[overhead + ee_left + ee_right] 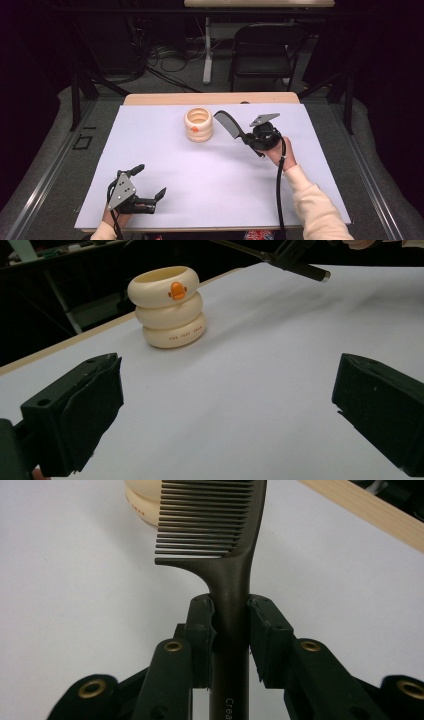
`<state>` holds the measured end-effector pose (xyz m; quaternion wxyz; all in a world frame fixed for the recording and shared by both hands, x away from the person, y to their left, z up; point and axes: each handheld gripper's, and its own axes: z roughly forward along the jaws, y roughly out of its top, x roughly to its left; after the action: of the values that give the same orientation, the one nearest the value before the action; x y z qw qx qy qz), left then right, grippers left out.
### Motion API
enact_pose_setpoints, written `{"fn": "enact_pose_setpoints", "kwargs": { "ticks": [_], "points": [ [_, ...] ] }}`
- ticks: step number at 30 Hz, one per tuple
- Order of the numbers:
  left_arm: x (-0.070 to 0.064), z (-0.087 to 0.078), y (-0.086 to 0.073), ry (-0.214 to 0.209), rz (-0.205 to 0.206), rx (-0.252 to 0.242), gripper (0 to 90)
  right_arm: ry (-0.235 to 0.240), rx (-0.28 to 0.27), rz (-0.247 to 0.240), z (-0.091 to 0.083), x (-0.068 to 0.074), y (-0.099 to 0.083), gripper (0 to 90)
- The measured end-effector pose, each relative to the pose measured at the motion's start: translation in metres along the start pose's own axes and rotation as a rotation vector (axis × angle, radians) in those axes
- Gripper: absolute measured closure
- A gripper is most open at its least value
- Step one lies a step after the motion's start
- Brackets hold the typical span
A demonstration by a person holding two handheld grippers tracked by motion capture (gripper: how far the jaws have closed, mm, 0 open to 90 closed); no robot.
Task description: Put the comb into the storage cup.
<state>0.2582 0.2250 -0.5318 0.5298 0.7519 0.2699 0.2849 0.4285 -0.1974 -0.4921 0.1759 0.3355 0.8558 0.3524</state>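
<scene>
A cream ringed holder (198, 124) with an orange mark stands upright at the back middle of the white table sheet (210, 190); its stacked rings (169, 306) show in the left gripper view too. My right gripper (246, 138) is shut on the handle of a dark comb (228, 123), which is held above the sheet just right of the holder, teeth end toward it. The right gripper view has the comb (220, 525) clamped between both pads (202, 625). My left gripper (150, 181) rests open at the front left with nothing between its jaws.
A wooden table edge (210, 98) runs behind the sheet. A black folding chair (262, 50) and a table leg (207, 50) stand on the floor beyond. Cables lie on the floor at the back.
</scene>
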Motion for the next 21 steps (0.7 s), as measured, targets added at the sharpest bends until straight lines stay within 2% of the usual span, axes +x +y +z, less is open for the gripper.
{"fn": "enact_pose_setpoints", "kwargs": {
  "ticks": [21],
  "points": [
    [0.0, 0.001, 0.0, 0.004, -0.001, 0.004, 0.1, -0.018, -0.114, 0.022, -0.003, 0.011, 0.008, 72.1]
  ]
}}
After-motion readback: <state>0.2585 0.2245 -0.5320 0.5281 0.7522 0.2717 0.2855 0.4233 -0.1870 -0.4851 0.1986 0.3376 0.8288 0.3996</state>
